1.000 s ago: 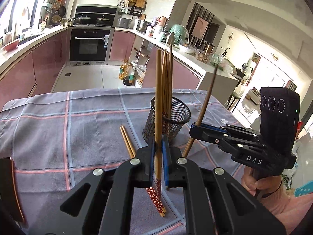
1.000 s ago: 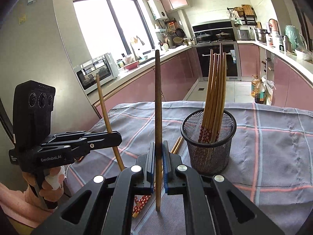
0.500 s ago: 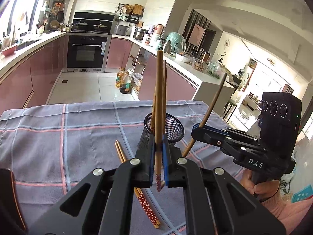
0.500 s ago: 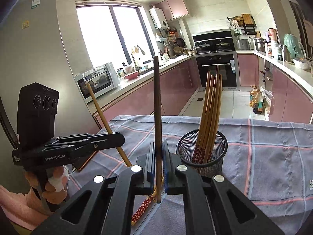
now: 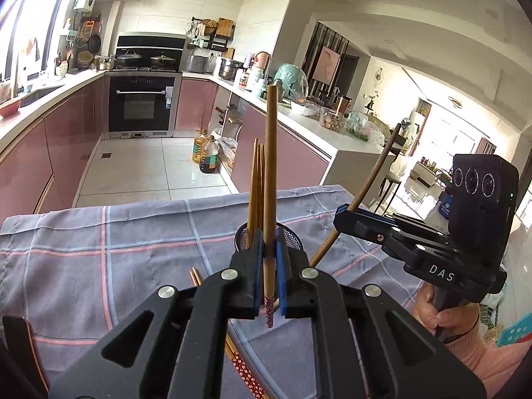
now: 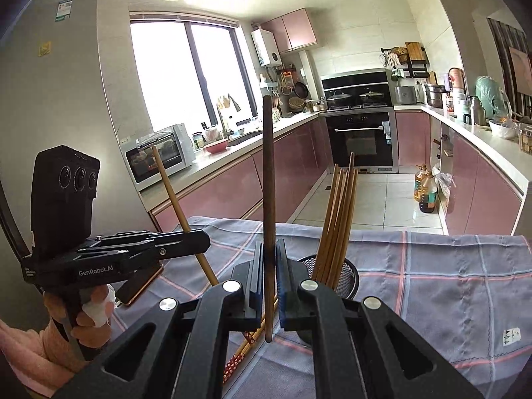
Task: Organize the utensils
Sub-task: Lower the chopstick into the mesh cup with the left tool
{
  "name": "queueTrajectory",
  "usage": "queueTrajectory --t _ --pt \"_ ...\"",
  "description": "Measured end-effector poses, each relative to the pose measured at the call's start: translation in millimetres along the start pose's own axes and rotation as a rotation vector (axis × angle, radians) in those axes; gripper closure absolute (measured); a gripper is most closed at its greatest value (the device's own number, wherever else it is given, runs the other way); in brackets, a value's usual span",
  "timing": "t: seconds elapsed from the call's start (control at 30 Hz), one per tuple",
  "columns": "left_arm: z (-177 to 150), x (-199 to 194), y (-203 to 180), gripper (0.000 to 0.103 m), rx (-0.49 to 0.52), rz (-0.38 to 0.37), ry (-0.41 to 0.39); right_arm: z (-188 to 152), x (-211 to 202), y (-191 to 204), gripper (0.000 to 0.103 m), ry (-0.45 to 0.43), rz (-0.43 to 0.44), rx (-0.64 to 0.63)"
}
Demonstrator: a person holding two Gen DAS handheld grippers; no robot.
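My left gripper is shut on a light wooden chopstick that stands upright, its red patterned end hanging below the jaws. My right gripper is shut on a dark brown chopstick, also upright. Each gripper shows in the other's view: the right gripper with its dark stick slanted, the left gripper with its light stick slanted. A black mesh cup just behind the jaws holds several chopsticks. The cup is partly hidden in the left wrist view. Loose chopsticks lie on the cloth below.
A grey plaid cloth covers the table. A dark phone with a copper edge lies near the table's left side. A hand in a pink sleeve holds each gripper. Kitchen counters and floor lie beyond the far edge.
Both grippers have risen with their chopsticks still clamped. The mesh cup and the loose chopsticks now sit lower in both views, partly behind the jaws.
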State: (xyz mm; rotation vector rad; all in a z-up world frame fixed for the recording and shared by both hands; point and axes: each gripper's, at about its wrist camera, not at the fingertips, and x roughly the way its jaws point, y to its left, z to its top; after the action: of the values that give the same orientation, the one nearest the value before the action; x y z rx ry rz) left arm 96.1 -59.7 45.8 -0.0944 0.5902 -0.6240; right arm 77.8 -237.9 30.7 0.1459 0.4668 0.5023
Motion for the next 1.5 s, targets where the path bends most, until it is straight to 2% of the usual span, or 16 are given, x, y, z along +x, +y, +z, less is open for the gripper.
queueTrajectory --t 0.5,0.73,1.1,1.5 --pt "43 1 -12 0.095 0.043 0.002 -0.084 40 -9 -11 0.097 -0.079 -0.031 -0.025" --pt "48 8 -19 0.095 0.056 0.003 -0.095 48 -1 -19 0.097 -0.087 -0.041 -0.021" --pt "43 35 -18 0.095 0.061 0.015 -0.057 41 24 -28 0.097 -0.036 -0.053 0.004" --pt "31 71 -15 0.095 0.105 0.008 0.065 18 49 -33 0.097 0.056 -0.052 0.028"
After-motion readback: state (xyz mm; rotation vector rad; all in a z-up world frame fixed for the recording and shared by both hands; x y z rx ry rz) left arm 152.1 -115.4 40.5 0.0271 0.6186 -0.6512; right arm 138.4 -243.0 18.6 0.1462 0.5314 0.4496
